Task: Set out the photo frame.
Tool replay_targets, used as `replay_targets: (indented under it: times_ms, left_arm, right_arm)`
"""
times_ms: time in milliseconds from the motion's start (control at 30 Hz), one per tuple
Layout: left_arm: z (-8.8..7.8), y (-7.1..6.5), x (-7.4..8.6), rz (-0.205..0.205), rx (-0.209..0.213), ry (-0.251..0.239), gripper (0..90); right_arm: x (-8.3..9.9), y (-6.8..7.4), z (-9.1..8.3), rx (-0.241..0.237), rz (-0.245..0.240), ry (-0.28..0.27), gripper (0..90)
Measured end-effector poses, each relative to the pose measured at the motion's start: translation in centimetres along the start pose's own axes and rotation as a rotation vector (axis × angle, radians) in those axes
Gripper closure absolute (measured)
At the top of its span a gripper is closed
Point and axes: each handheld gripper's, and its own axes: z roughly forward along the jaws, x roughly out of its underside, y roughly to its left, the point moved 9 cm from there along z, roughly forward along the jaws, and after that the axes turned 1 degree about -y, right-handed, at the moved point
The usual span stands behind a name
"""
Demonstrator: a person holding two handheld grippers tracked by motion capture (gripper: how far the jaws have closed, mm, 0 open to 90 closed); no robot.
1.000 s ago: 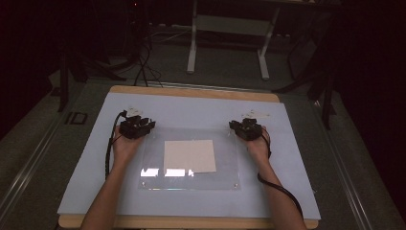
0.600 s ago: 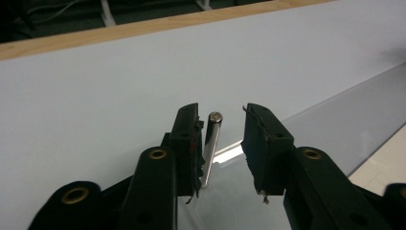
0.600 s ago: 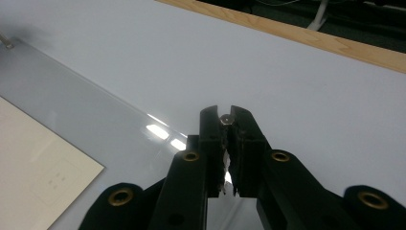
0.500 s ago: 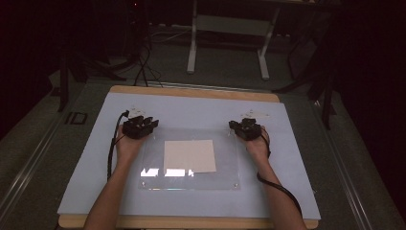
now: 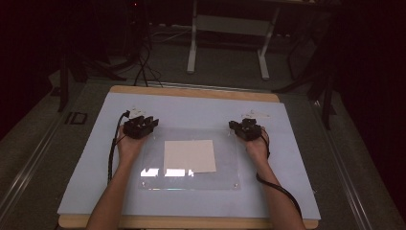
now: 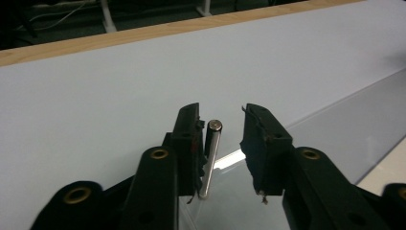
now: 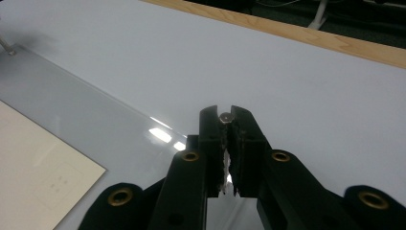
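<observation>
A clear acrylic plate (image 5: 191, 179) lies on the pale blue mat, with a cream paper sheet (image 5: 189, 155) at its middle. My left gripper (image 5: 143, 125) is at the plate's far left corner. In the left gripper view its jaws (image 6: 222, 112) have just been closing around an upright metal pin (image 6: 210, 158). The pin leans against one pad and the other pad stands apart from it. My right gripper (image 5: 242, 127) is at the far right corner. There its jaws (image 7: 225, 112) have closed onto a second pin (image 7: 225, 116), whose head shows between the tips.
The blue mat (image 5: 306, 172) covers a wooden table whose edge (image 5: 191, 92) runs along the far side. Another pin (image 7: 5, 47) stands at a far plate corner. Black cables trail from both grippers. Table legs and dark floor lie beyond.
</observation>
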Motion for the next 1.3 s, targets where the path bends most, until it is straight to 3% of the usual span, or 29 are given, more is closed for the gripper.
replay_targets:
  times_ms: [233, 567, 700, 767, 867, 967, 1133, 1300]
  left_arm:
    - [0.55, -0.32, -0.21, 0.011, -0.001, -0.014, 62.8]
    - [0.26, 0.24, 0.2, -0.006, -0.017, -0.01, 77.1]
    - [0.41, 0.21, 0.4, 0.01, -0.027, -0.006, 69.0]
    - [0.64, 0.29, 0.4, 0.005, -0.027, -0.003, 60.6]
    - [0.8, 0.16, 0.1, -0.006, -0.006, -0.017, 58.7]
    - [0.85, -0.12, -0.06, 0.009, 0.004, -0.023, 57.9]
    - [1.03, -0.51, 0.29, 0.04, 0.005, 0.001, 60.8]
    - [0.78, -0.03, 0.4, 0.016, -0.014, -0.013, 70.4]
  right_arm:
    - [0.01, 0.0, 0.01, -0.002, 0.001, 0.0, 84.5]
    - [0.01, -0.01, 0.01, 0.001, -0.004, 0.006, 84.7]
    - [0.01, -0.02, 0.02, 0.001, -0.004, 0.007, 84.7]
    - [0.01, -0.02, 0.02, 0.0, -0.004, 0.008, 84.7]
    - [0.02, -0.02, 0.01, 0.0, -0.003, 0.008, 84.7]
    - [0.02, -0.03, 0.02, -0.001, -0.002, 0.007, 84.7]
    - [0.03, -0.03, 0.02, -0.001, -0.003, 0.006, 84.7]
    - [0.03, -0.03, 0.03, 0.0, -0.003, 0.007, 84.7]
